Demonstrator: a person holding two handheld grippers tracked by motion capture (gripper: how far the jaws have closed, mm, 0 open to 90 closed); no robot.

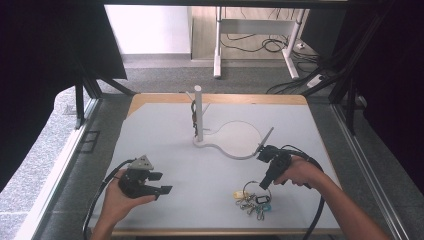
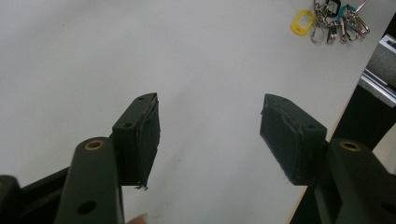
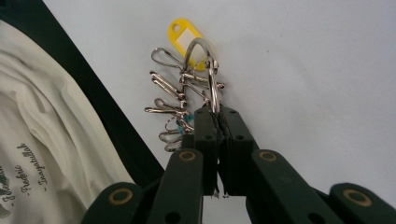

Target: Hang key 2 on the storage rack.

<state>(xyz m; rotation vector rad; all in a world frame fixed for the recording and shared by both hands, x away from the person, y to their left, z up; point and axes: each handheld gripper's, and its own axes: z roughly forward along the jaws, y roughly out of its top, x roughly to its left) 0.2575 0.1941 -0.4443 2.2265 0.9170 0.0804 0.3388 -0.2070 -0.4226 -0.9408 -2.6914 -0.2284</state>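
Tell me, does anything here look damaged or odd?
Yes: the pads of the left hand-held gripper look frayed, with ragged edges. Otherwise, the right hand-held gripper is clamped neatly on the key ring.

Grey carpet floor, white desk legs, black curtains

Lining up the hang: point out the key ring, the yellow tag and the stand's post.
key ring (image 3: 211,77), right gripper view, on the metal loop above the shut right tool.
yellow tag (image 3: 179,29), right gripper view, on its top end.
post (image 1: 198,112), high view, on mid-shaft.
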